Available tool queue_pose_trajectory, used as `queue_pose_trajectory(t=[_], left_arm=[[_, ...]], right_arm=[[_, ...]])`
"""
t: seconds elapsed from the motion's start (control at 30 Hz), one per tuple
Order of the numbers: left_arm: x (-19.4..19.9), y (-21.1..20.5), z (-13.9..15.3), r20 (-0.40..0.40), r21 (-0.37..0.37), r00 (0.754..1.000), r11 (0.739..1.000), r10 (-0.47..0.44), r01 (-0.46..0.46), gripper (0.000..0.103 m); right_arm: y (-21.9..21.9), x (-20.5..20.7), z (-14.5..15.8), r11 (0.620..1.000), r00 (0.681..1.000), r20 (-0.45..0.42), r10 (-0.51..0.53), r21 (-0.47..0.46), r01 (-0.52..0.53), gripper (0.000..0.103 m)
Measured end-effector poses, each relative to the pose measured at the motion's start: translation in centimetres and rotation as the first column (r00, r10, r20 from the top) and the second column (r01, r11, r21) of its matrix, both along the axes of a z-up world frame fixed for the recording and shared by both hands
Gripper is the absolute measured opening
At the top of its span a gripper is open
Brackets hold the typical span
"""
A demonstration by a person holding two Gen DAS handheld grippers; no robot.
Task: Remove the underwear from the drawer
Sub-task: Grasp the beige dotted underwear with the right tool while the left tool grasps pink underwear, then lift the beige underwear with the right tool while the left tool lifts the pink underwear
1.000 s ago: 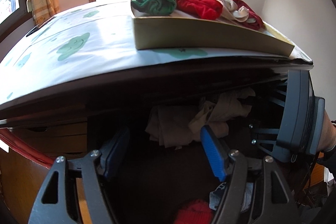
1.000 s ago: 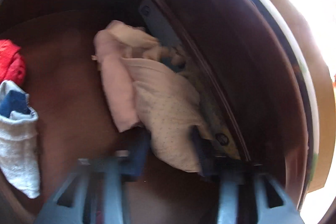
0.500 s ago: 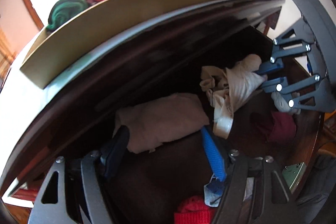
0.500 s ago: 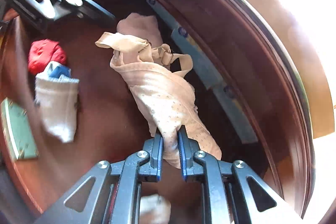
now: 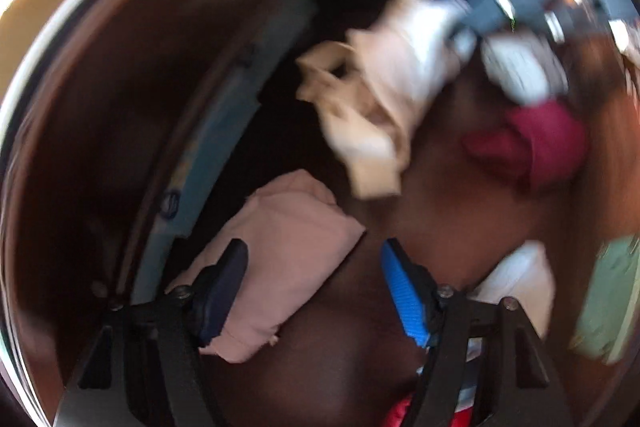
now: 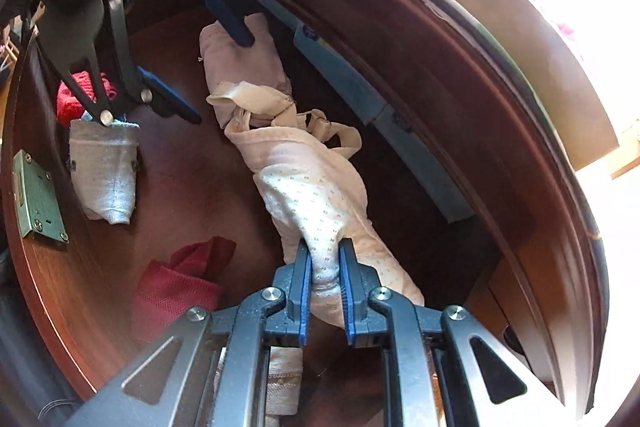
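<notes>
Right gripper point(image 6: 325, 267) clamps dotted underwear point(image 6: 316, 183), stretched lengthwise away from it.

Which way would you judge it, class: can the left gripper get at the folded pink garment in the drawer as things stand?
Probably yes. The left gripper is open and already straddles the pink garment, with nothing lying over that end. The cream underwear in the right gripper overlaps only its far end.
</notes>
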State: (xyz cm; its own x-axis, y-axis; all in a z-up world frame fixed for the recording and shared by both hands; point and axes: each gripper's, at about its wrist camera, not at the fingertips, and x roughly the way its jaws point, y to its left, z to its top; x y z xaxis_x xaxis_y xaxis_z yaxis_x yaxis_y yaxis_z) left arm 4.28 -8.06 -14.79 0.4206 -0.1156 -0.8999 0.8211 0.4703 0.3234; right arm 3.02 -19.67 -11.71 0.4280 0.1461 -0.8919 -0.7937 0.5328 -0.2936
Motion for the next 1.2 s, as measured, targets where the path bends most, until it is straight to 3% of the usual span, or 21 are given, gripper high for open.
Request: queue_pose_trajectory(t=[0.13,0.23,0.37,0.5,0.6,0.67,0.73,0.9,1.0,1.07,1.2], left_arm=[[0.2,-0.7,-1.4,-0.009,0.048,0.999,0.998,-0.034,0.035,0.070],[2.1,-0.5,-1.4,-0.074,-0.006,0.997,1.000,0.009,-0.009,0.067],[2.8,-0.2,-1.5,-0.063,-0.001,0.997,0.999,0.038,-0.038,0.024],[1.8,1.1,-1.5,-0.067,0.006,0.997,0.999,0.038,-0.038,0.013],[0.1,0.9,-0.8,-0.181,-0.032,0.983,0.999,-0.013,0.007,0.012],[-1.1,0.7,-0.3,-0.200,-0.040,0.979,0.998,-0.044,0.037,0.012],[-1.5,0.9,0.2,-0.180,-0.036,0.982,0.998,-0.051,0.045,0.012],[0.1,0.8,0.7,-0.122,-0.037,0.993,0.999,0.007,-0.012,0.028],[1.0,0.1,0.2,-0.120,-0.012,0.993,1.000,0.009,-0.011,0.041],[1.0,-0.1,-0.4,-0.114,0.004,0.994,1.000,0.001,-0.001,0.049],[1.7,-0.2,-1.1,-0.113,0.004,0.994,1.000,0.005,-0.004,0.054]], right_arm=[[-0.3,0.6,0.3,1.000,1.000,-0.002,-0.004,0.016,0.004,0.014],[-0.3,0.3,0.7,1.000,1.000,0.002,-0.009,0.025,0.009,0.014],[-0.4,-0.1,1.0,0.999,1.000,0.007,-0.012,0.033,0.012,0.014],[-0.6,0.1,0.9,0.999,1.000,0.009,-0.020,0.043,0.020,0.014],[-0.7,-0.1,1.2,0.999,1.000,0.011,-0.021,0.043,0.021,0.014],[-0.8,-0.2,1.4,0.999,1.000,0.008,-0.018,0.043,0.017,0.014],[-0.9,-0.3,1.6,0.999,1.000,0.003,-0.014,0.048,0.014,0.014],[-0.9,0.0,2.1,0.999,1.000,-0.013,-0.004,0.055,0.005,0.020],[-0.7,0.6,2.3,0.998,1.000,0.004,-0.010,0.061,0.009,0.037],[-0.3,1.0,2.5,0.998,1.000,0.014,-0.003,0.058,0.003,0.057],[0.6,1.9,2.4,0.999,1.000,0.014,0.011,0.046,-0.012,0.062]])
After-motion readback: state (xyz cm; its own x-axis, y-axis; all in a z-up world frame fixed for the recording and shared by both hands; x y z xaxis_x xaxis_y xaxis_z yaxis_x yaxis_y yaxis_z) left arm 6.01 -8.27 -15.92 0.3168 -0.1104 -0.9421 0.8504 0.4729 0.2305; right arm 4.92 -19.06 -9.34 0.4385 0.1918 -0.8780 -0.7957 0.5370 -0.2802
